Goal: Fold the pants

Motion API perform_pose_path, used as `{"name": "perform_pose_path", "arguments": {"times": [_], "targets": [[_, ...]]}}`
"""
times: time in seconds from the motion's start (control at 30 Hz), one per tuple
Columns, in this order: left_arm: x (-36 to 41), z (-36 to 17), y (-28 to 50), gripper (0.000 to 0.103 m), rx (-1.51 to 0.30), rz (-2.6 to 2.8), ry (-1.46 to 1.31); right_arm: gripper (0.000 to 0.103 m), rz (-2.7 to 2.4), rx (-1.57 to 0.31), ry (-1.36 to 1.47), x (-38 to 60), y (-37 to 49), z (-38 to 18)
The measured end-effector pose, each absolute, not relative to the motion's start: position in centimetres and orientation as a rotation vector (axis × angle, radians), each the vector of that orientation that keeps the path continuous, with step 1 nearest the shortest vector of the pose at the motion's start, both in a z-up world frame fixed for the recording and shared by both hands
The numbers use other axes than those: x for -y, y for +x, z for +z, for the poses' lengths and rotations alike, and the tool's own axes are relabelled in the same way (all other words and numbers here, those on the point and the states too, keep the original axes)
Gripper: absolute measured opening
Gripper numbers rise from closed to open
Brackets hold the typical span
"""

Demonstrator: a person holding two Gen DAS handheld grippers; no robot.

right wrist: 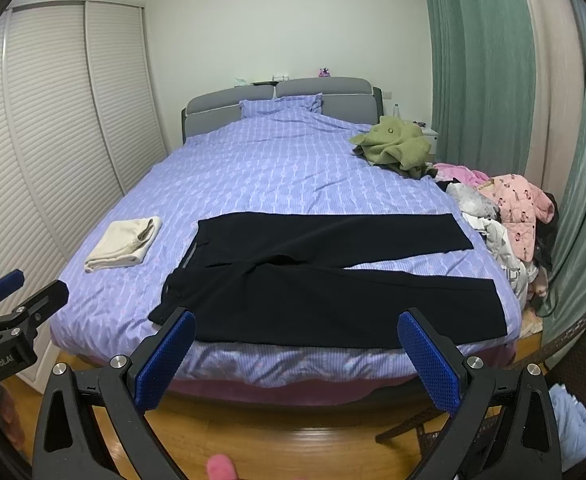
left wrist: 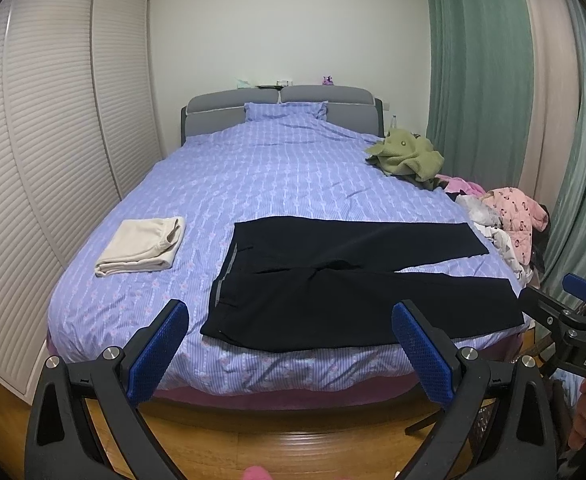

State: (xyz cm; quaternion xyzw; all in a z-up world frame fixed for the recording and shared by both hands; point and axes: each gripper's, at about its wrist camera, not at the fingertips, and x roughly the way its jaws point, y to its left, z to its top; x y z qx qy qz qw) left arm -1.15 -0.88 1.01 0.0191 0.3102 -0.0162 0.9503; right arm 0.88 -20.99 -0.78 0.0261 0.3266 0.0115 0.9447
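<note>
Black pants (left wrist: 345, 276) lie spread flat across the near end of the bed (left wrist: 277, 176), waistband to the left, both legs pointing right; they also show in the right wrist view (right wrist: 325, 280). My left gripper (left wrist: 291, 344) is open and empty, held off the bed's foot edge, short of the pants. My right gripper (right wrist: 297, 350) is open and empty, also off the foot edge. Each gripper shows at the other view's side: the right one (left wrist: 569, 320), the left one (right wrist: 9, 312).
A folded cream garment (left wrist: 143, 246) lies on the bed's left. A green garment (left wrist: 407, 156) and a heap of pink and white clothes (left wrist: 505, 220) sit along the right edge. Louvred wardrobe doors (left wrist: 45, 128) stand left, curtains (left wrist: 493, 80) right, wood floor (left wrist: 273, 440) below.
</note>
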Motion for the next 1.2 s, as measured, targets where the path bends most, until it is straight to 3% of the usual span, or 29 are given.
{"name": "perform_pose_path", "arguments": {"times": [1.2], "targets": [[0.4,1.2,-1.3,0.103,-0.618,-0.034,0.027,0.102,0.031,-0.677,0.055,21.3,1.6,-0.9]]}}
